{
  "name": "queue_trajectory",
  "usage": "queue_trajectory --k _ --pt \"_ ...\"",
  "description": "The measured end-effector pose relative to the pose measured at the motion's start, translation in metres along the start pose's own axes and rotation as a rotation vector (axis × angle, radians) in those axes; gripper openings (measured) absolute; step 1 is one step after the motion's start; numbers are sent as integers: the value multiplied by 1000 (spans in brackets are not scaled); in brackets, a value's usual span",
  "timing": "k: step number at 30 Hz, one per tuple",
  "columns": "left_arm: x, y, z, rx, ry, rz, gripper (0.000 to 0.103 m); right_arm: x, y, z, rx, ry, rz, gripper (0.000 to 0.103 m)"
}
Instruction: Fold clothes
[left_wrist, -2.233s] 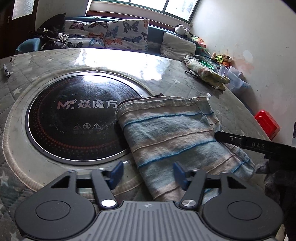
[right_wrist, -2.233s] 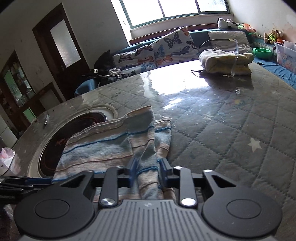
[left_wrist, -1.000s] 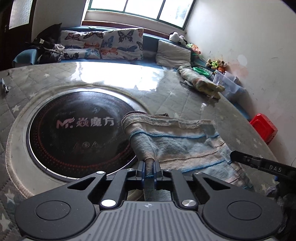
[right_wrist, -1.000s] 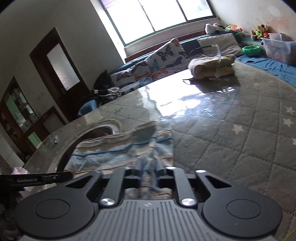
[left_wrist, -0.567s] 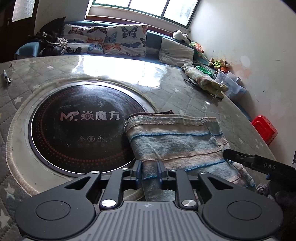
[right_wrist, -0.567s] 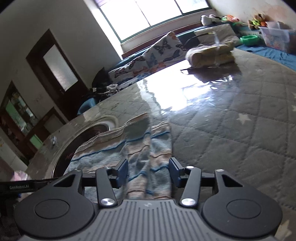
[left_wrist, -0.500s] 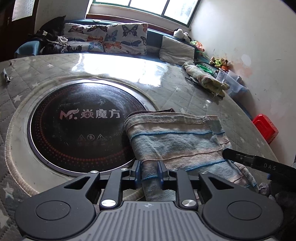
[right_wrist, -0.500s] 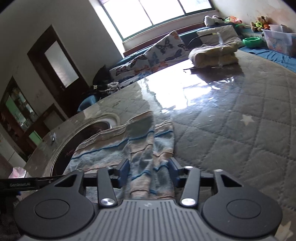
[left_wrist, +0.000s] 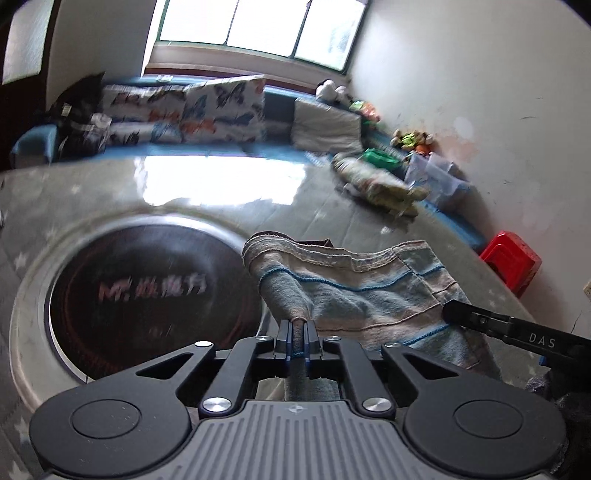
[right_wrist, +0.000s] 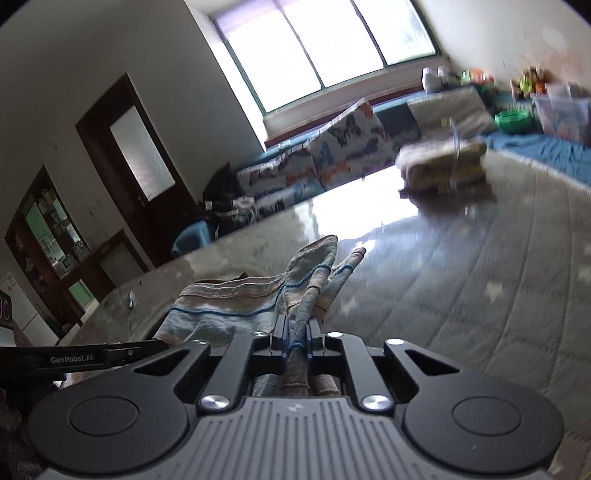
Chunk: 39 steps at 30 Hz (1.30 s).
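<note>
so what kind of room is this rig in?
Probably a home living or dining room: a round padded table with a built-in cooktop, a window bench with butterfly cushions, and toys along the wall.

White letters "DAS" stand on a black gripper finger (left_wrist: 509, 332) reaching in from the right edge of the left wrist view. On the round black cooktop (left_wrist: 147, 295) at centre left, a pale logo reads roughly "M" followed by Chinese characters, too blurred to read. In the right wrist view, "GenRobot.AI" is printed in white on a black gripper finger (right_wrist: 85, 356) at lower left.
</note>
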<state>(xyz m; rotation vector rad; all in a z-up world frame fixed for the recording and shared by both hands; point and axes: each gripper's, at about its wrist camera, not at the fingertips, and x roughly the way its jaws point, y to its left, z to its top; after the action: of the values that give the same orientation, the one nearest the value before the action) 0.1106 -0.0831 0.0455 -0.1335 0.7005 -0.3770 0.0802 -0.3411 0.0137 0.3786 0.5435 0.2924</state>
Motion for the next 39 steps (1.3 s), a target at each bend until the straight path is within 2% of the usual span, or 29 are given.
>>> queue_trajectory --k 7,13,17,23,30,32,36,39 --pt "4 -30 35 69 -58 -14 6 -21 -1 31 -41 -83 -40 8" --pt "23 -58 65 119 -72 -23 6 -30 -11 62 -67 -147 -89 8" --pt "38 -74 76 146 -71 -29 6 -29 -22 78 -84 -155 -123 8" --pt "73 -90 76 151 -23 -38 6 -21 -47 83 -80 -135 -186 8" --pt "113 -98 58 181 64 -55 7 7 -84 69 -40 -39 -275 8" --pt "119 -94 51 189 87 -47 10 15 -93 61 -33 -11 -309 10" --pt "119 -85 41 194 92 -6 12 18 -98 50 -20 5 -313 11" --pt "111 -80 35 187 89 -23 12 17 -90 44 -40 10 -287 11"
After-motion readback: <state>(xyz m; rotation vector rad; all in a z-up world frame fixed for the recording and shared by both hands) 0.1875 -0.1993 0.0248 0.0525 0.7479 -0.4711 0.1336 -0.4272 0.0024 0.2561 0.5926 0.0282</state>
